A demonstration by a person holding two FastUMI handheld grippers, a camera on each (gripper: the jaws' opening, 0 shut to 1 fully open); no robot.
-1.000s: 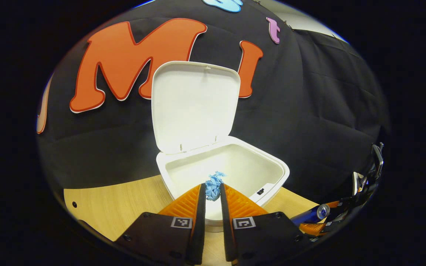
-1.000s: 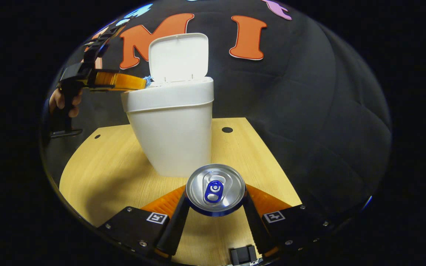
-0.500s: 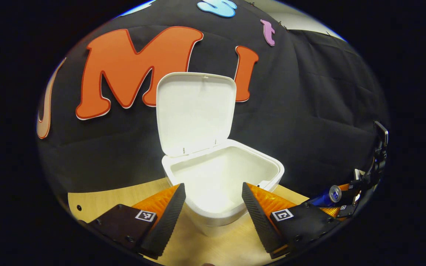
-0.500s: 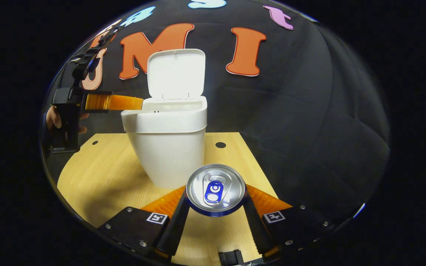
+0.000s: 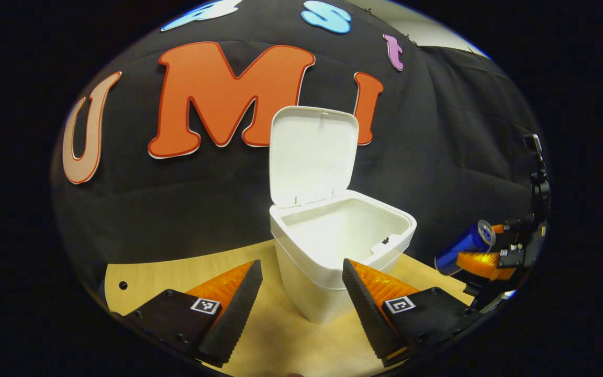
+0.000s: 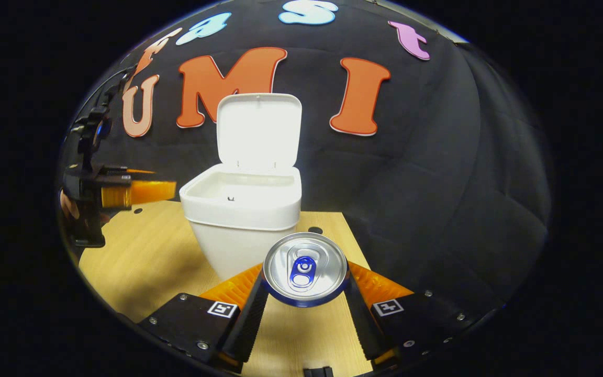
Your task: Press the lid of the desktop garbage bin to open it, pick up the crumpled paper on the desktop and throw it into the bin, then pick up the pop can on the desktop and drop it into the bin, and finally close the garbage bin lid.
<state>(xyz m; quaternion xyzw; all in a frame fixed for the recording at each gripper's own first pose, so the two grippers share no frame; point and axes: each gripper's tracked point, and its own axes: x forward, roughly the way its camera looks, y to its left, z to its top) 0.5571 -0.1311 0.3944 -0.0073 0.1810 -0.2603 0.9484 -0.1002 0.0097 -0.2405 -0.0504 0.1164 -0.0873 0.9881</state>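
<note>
The white garbage bin (image 5: 327, 272) (image 6: 244, 220) stands on the wooden desktop with its lid (image 5: 314, 154) (image 6: 258, 131) raised upright at the back. My left gripper (image 5: 301, 272) is open, held back from the bin's near left side with nothing between its fingers; the right gripper view has it at the far left (image 6: 149, 192). My right gripper (image 6: 305, 285) is shut on the pop can (image 6: 305, 268), whose silver top with a blue tab faces the camera, above the desktop in front of the bin. In the left gripper view the can (image 5: 464, 246) hangs to the bin's right.
The wooden desktop (image 6: 139, 267) has small dark holes, one behind the bin (image 6: 315, 230) and one at the left (image 5: 122, 285). Black cloth walls close in behind and to the right. A hand (image 6: 68, 205) holds the left gripper's handle.
The left gripper let the blue crumpled paper go over the bin, opened, and drew back to the left. The right gripper rose with the can, so the bin's opening now shows from above.
</note>
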